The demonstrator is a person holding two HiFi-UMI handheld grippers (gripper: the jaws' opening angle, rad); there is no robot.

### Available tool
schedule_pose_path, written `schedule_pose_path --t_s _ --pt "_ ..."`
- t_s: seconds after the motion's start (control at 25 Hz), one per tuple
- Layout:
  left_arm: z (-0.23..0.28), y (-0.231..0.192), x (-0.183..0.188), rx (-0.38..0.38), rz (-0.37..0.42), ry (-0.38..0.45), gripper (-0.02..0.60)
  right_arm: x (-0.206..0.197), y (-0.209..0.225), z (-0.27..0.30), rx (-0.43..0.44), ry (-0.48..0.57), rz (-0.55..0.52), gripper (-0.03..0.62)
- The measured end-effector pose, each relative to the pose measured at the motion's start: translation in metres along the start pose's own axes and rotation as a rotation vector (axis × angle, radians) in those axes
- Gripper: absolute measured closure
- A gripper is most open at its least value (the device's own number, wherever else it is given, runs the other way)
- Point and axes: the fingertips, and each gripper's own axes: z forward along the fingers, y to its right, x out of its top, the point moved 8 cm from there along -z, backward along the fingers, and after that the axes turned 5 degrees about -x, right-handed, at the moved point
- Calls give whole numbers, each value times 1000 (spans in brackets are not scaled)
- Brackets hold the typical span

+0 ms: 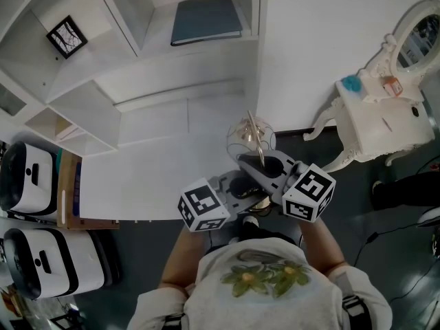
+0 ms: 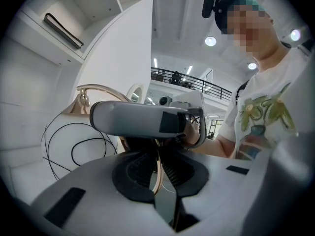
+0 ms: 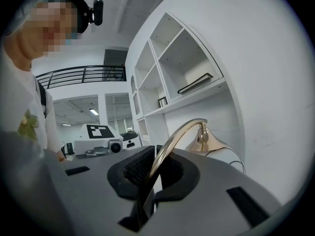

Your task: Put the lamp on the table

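Note:
The lamp has a curved gold stem point(image 1: 254, 130) and a thin wire globe shade point(image 1: 250, 137); it is held in the air over the near right corner of the white table point(image 1: 158, 163). My left gripper point(image 1: 249, 190) is shut on the lower stem, which shows as a thin gold rod between its pads point(image 2: 157, 173). My right gripper point(image 1: 261, 163) is shut on the stem point(image 3: 177, 134) just above, and the gold shade cap point(image 3: 206, 140) arches beyond it. The wire shade point(image 2: 74, 146) hangs to the left in the left gripper view.
A white shelf unit stands behind the table with a blue-grey folder point(image 1: 206, 19) and a small framed picture point(image 1: 67, 36). Two white headsets point(image 1: 24, 177) lie at the left edge. A white vanity with a mirror point(image 1: 378, 122) stands on the dark floor at the right.

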Motion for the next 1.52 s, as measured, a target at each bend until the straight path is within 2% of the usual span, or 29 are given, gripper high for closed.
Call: schedule_pose_path --t_s 0.92,1.52 --pt "4 -8 -11 21 -16 -30 522 -14 9 4 -8 -29 15 560" --pt "4 -10 -15 42 -31 -38 522 -18 11 4 -8 -8 31 560"
